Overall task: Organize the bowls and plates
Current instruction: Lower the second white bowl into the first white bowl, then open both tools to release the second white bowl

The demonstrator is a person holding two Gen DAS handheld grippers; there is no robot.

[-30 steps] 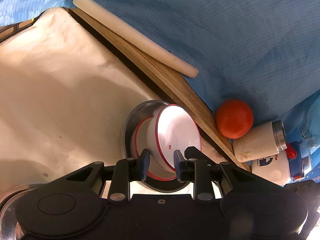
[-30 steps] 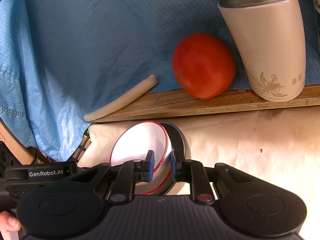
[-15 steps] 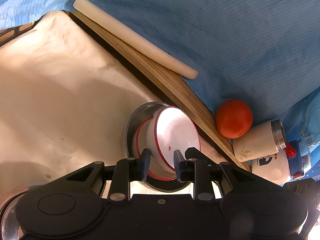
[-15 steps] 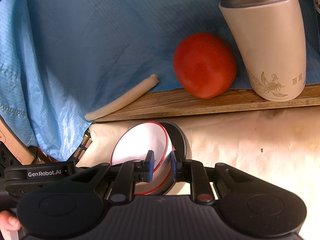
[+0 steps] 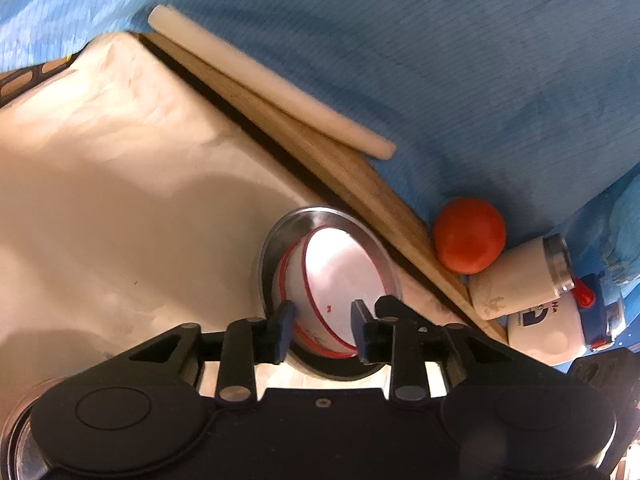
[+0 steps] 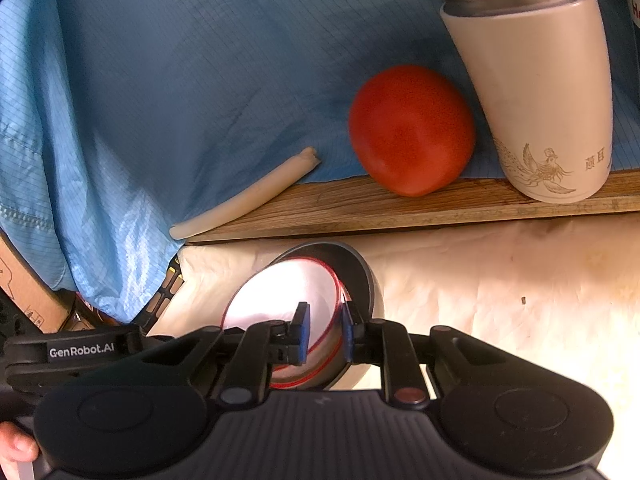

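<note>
The white bowl [image 5: 340,280] with the red rim is tilted on edge inside a steel bowl [image 5: 276,236], right at the tips of both grippers. It looks like thin enamel or melamine: light, stiff, glossy and so likely slippery, and liable to chip or clatter if it drops against the metal. The rim is the sensible place to pinch it, one finger inside and one outside, since the smooth wall gives little else to hold

The left gripper [image 5: 322,330] has its jaws apart around the near edge of the white bowl; they have just been opening, and the pads now seem to stand off the rim with the bowl between them, so this hand looks to have let go. The right gripper [image 6: 324,334] has its jaws narrow, and the white bowl's [image 6: 280,296] red rim passes between them, apparently pinched, with the steel bowl [image 6: 360,276] just beyond. A tomato [image 6: 412,130] and a tumbler [image 6: 536,92] stand on a wooden ledge [image 6: 400,208], well beyond the fingers
</note>
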